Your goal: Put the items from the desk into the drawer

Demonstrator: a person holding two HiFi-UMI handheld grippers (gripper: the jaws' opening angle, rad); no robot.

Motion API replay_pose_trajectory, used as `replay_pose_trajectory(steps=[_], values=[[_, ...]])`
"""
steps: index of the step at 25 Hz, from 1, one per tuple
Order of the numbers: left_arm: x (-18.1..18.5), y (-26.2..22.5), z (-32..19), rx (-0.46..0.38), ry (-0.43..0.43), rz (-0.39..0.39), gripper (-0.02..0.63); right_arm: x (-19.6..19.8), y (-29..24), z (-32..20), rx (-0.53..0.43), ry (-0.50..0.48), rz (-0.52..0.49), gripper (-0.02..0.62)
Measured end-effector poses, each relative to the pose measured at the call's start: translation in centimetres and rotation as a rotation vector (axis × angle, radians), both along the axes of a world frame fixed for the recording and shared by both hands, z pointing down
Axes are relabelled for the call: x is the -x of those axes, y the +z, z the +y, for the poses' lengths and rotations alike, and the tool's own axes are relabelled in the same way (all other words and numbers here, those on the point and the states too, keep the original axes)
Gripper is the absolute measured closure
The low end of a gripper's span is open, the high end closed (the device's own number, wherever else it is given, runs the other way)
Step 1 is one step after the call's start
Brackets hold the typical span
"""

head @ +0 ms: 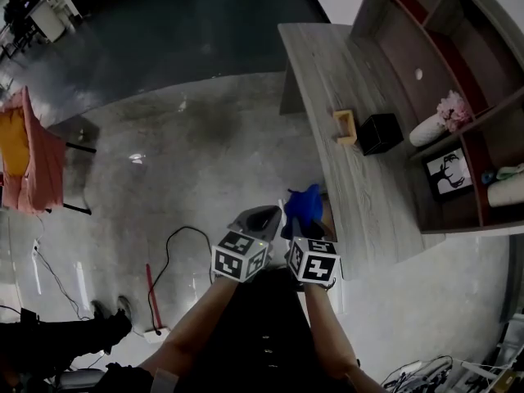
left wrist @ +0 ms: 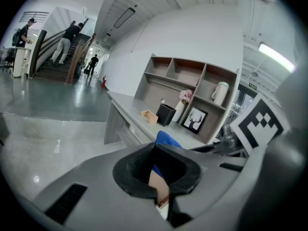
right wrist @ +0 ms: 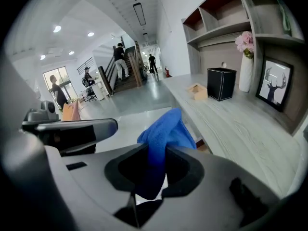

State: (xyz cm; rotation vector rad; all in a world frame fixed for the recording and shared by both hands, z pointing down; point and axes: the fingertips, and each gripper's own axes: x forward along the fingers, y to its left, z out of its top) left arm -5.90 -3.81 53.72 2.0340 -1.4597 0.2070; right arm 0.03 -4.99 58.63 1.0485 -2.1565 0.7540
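Both forearms reach out from the bottom of the head view, each with a gripper topped by a marker cube (head: 240, 260) printed with black-and-white square patterns rather than letters. On the right, the right gripper (right wrist: 153, 174) is clamped on a blue cloth (right wrist: 164, 133). The fabric is pinched between its jaws and bunches up above them, held in the air off the near end of the bench (head: 327, 80) and not lying on it. A brown strip (head: 328, 213) shows at the bench edge just beside the cloth; I cannot tell whether it is the drawer. On the left, the left gripper (left wrist: 159, 177) has its jaws drawn almost together, with only a slit between them and nothing in them. It hangs just beside the right one.

Farther along the grey wood-grain bench, a small wooden box (head: 345, 126) and a black box (head: 381, 133) stand close together. The shelf unit (head: 426, 47) at the bench's right side holds a white vase (head: 428, 129) of pink flowers, a framed picture (head: 449, 173) of a black deer's head on white, and a white jug (left wrist: 220, 93). Its print cannot be read.

A black cable (head: 168, 256) loops across the floor at the near left
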Motion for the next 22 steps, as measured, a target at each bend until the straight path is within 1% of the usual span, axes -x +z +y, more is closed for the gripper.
replay_pose_trajectory(steps=[3, 6, 10, 14, 19, 22], values=[[0.3, 0.7, 0.4, 0.012, -0.010, -0.002, 0.595, 0.4, 0.8, 0.6, 0.015, -0.017, 0.010, 0.506], [0.4, 1.8, 0.5, 0.024, -0.003, -0.012, 0.595, 0.3, 2.1, 1.0, 0.020, -0.033, 0.033, 0.506], [-0.3, 3.7, 0.5, 0.041, 0.019, -0.020, 0.595, -0.8, 4.1, 1.2, 0.024, -0.053, 0.081, 0.506], [-1.1, 5.4, 0.2, 0.048, 0.035, -0.004, 0.595, -1.6, 5.8, 1.1, 0.046, -0.052, 0.094, 0.505], [-2.3, 7.5, -0.7, 0.046, 0.067, 0.004, 0.595, -2.0, 8.1, 0.6, -0.007, -0.137, 0.179, 0.505], [-2.8, 8.8, -0.9, 0.054, 0.091, 0.003, 0.595, -2.3, 9.4, 0.5, -0.003, -0.155, 0.197, 0.505]])
